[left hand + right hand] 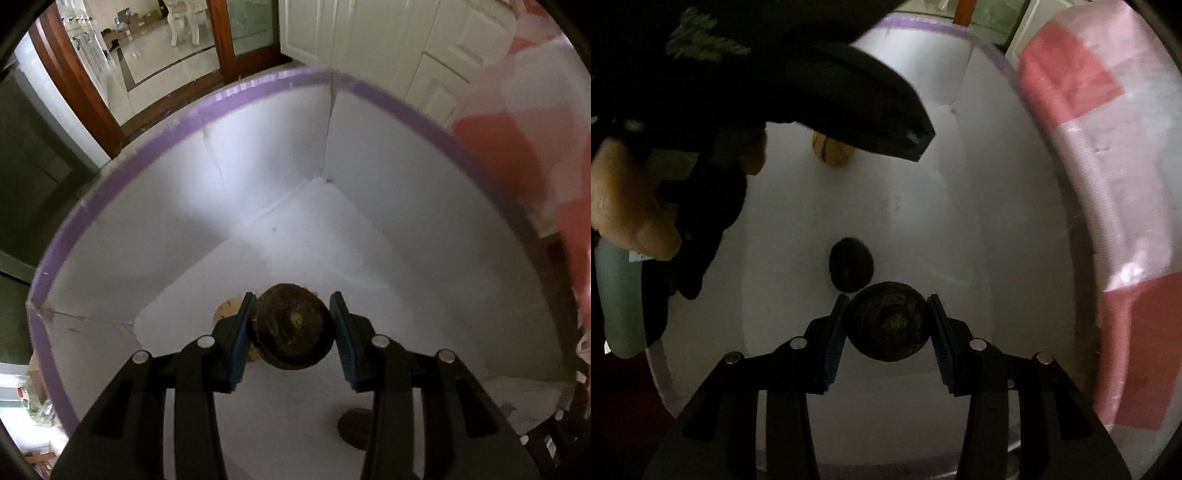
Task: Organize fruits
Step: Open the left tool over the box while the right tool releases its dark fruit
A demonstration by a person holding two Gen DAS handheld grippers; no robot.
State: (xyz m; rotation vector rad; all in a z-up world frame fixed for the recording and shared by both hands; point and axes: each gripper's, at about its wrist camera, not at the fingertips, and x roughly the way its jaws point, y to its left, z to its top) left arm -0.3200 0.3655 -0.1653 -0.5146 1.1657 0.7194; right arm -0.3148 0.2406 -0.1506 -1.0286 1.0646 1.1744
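My left gripper point(293, 326) is shut on a dark brown round fruit point(293, 328) and holds it over the floor of a white box point(258, 177) with a purple rim. A tan fruit point(226, 309) lies on the box floor behind its left finger, and another dark fruit point(354, 424) lies near the right finger. My right gripper point(886, 326) is shut on a second dark brown round fruit point(886, 326) inside the same box point(979, 221). On the floor beyond it lie a dark fruit point(850, 265) and a tan fruit point(831, 149). The left gripper body point(849, 96) and hand cover the upper left.
A pink and red checked cloth point(524, 122) point(1108, 147) lies outside the box on the right. White cupboard doors point(388, 40) and a wooden door frame point(85, 92) stand beyond the box. The box walls close in both grippers on several sides.
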